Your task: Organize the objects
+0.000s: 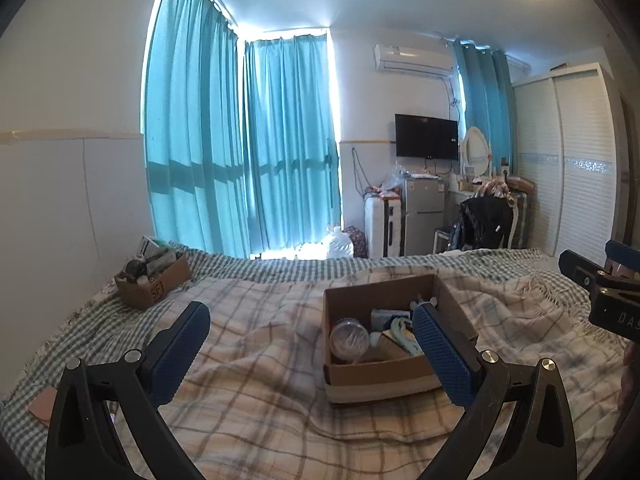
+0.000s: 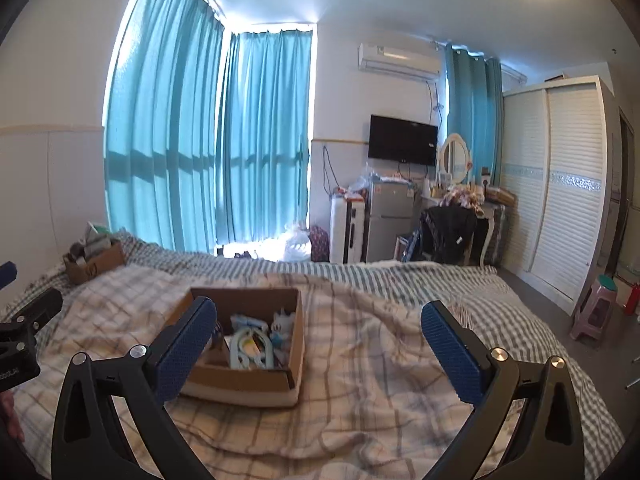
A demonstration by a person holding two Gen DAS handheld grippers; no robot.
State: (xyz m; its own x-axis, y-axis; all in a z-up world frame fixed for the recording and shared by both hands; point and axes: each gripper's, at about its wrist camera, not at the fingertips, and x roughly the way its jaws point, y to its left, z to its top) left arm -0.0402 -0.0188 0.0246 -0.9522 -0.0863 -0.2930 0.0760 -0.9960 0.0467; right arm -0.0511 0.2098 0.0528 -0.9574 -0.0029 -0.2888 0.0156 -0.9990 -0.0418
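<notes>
An open cardboard box (image 1: 400,378) sits on the plaid bedspread (image 1: 260,360). It holds several small items: a clear round jar (image 1: 349,340), a pale green ring-shaped item (image 2: 250,346) and a white-and-blue figure (image 2: 282,326). The same box shows in the right wrist view (image 2: 240,386). My left gripper (image 1: 312,354) is open and empty, hovering left of the box, its right finger in front of it. My right gripper (image 2: 320,350) is open and empty, right of the box. A second cardboard box (image 1: 154,284) full of items sits far left near the wall; it also shows in the right wrist view (image 2: 94,266).
A pink flat object (image 1: 42,404) lies on the bed's near left. Beyond the bed stand a white suitcase (image 2: 346,228), a small fridge (image 2: 390,220), a chair with dark clothes (image 2: 450,236) and a wardrobe (image 2: 560,188). A pink stool (image 2: 596,312) stands on the floor at right.
</notes>
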